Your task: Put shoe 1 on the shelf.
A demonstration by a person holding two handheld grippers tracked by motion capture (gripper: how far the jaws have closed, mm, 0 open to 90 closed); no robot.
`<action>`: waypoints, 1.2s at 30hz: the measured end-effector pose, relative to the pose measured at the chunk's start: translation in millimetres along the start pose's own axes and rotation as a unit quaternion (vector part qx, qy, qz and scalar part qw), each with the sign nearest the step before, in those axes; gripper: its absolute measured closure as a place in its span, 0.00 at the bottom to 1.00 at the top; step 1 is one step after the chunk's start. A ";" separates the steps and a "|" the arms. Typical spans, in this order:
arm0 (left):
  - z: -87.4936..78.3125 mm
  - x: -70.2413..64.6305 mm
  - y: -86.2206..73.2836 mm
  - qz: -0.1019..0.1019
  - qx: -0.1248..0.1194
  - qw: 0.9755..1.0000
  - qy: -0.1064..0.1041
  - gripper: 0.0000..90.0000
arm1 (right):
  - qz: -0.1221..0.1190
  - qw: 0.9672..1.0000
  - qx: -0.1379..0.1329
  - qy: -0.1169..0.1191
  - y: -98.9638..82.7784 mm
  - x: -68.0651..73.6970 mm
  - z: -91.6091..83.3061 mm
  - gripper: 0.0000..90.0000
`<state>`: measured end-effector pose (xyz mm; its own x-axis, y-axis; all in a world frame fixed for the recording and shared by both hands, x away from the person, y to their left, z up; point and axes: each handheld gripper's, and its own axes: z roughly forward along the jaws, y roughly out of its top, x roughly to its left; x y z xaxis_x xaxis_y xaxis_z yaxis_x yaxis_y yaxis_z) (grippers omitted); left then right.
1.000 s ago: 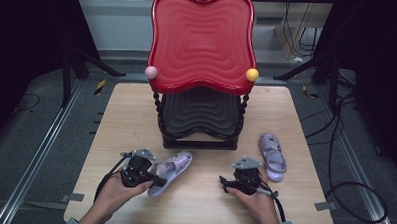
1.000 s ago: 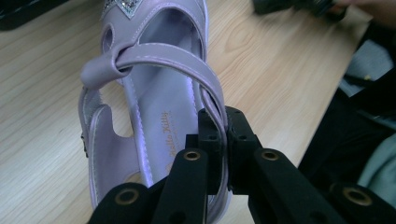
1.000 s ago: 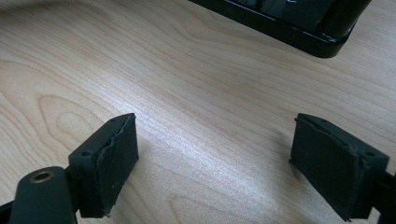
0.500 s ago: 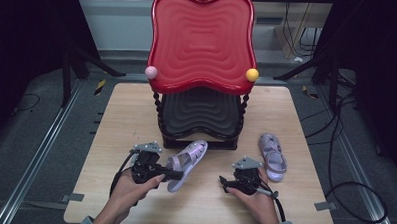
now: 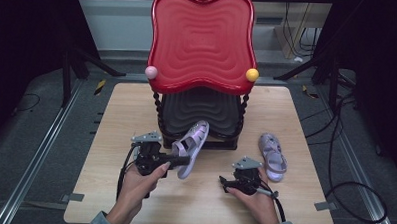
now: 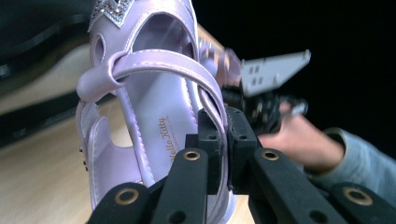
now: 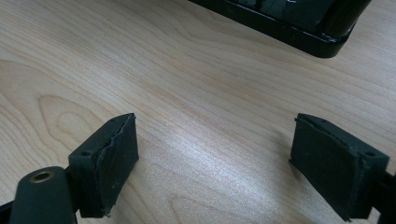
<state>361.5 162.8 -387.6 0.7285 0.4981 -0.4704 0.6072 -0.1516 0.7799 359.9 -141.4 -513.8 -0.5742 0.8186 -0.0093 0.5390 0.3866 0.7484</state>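
Note:
My left gripper [image 5: 182, 160] is shut on the side strap of a lilac sandal [image 5: 193, 142] and holds it off the table, tilted, with its toe at the front edge of the black lower tray [image 5: 201, 112]. In the left gripper view the jaws [image 6: 223, 135] pinch the sandal's [image 6: 159, 116] strap near the heel. A second lilac sandal [image 5: 271, 157] lies flat on the table at the right. Just left of that sandal, my right gripper [image 5: 223, 182] rests low over the wood. Its jaws stand wide open [image 7: 215, 163] with nothing between them.
A two-tier stand sits at the table's middle: a red wavy top tray [image 5: 201, 42] on black beaded posts over the black tray. Pink [image 5: 151, 72] and yellow [image 5: 252, 74] balls sit at its front corners. The wooden table [image 5: 296, 115] has cables around it on the floor.
My left gripper has lifted the sandal and carried it forward and right, from the table to the black tray's front edge. The right gripper has stayed put.

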 end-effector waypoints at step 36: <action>48.0 12.9 48.2 0.032 -0.175 0.982 0.066 0.96 | 0.001 1.000 0.000 -0.001 0.0 0.1 -0.1 0.17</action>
<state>415.4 121.0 -375.9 0.7006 0.6067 -0.3757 0.3984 0.1042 0.9113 359.7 -141.3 -513.7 -0.5721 0.8201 -0.0090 0.5403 0.3852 0.7481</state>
